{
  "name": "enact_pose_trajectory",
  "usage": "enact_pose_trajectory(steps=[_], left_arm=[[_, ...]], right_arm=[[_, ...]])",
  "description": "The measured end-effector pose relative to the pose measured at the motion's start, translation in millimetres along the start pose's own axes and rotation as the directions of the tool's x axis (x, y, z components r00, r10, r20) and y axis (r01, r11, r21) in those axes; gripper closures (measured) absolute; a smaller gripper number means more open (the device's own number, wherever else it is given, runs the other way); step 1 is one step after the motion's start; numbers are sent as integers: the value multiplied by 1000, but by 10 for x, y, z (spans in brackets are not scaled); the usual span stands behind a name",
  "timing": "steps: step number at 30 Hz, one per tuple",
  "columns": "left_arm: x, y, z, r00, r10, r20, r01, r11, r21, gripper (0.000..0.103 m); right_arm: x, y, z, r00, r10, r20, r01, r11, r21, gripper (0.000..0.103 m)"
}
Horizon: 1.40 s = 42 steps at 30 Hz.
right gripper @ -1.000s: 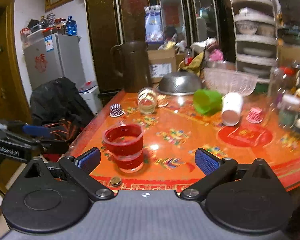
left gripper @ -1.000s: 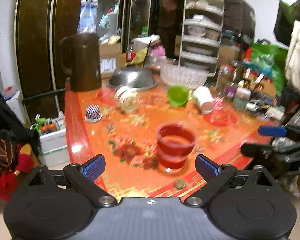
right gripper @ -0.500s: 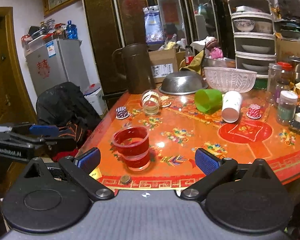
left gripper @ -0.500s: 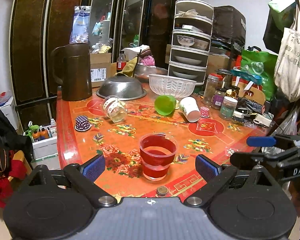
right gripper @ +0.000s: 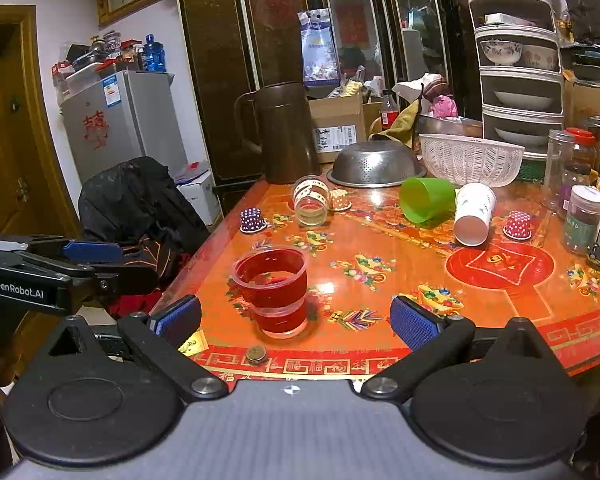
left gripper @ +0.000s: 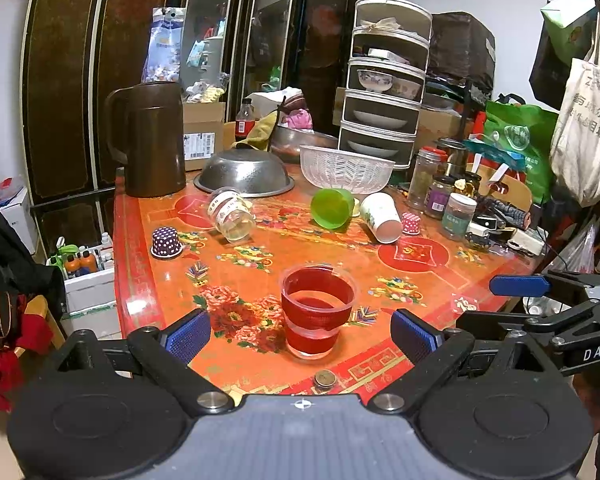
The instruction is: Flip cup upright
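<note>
I hold both tools back off the near edge of the table (left gripper: 420, 312), each with its jaws spread wide and nothing between them, because I have not yet chosen which fallen cup to reach for.

Going from the left: the brown jug (left gripper: 152, 140) stands upright at the far left corner, out of my way. A purple dotted paper case (left gripper: 166, 242) sits mouth-down near the left edge. Beside it, further in, the clear cup (left gripper: 231, 214) with a printed band lies on its side, mouth turned roughly toward me, just in front of the overturned steel bowl (left gripper: 244, 172).

Near the middle of the near edge stands the red cup (left gripper: 318, 312), already upright, with a coin (left gripper: 325, 378) just in front of it at the very edge. My left gripper (left gripper: 300, 334) frames that cup from behind the edge; my right gripper (right gripper: 296, 322) sees it slightly left of centre.

Further right and toward the far edge, the green cup (left gripper: 332, 208) and the white paper cup (left gripper: 382, 218) lie on their sides, touching or nearly so, before the white basket (left gripper: 346, 168). These, I judge, are what the task still wants righted. A cluster of jars (left gripper: 440, 196) crowds the right edge, so reaching there calls for care.
</note>
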<state>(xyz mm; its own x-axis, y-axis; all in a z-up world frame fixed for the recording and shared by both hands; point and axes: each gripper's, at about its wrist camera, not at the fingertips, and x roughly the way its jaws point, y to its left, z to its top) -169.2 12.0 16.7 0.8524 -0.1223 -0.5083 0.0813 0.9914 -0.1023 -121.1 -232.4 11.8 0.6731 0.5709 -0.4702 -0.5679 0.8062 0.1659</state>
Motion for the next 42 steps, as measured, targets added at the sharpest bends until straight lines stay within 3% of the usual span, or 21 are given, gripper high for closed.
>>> enact_pose_trajectory(steps=[42], left_arm=[[72, 23, -21, 1000, 14, -23, -14, 1000, -18, 5]], right_arm=[[14, -17, -22, 1000, 6, -9, -6, 1000, 5, 1]])
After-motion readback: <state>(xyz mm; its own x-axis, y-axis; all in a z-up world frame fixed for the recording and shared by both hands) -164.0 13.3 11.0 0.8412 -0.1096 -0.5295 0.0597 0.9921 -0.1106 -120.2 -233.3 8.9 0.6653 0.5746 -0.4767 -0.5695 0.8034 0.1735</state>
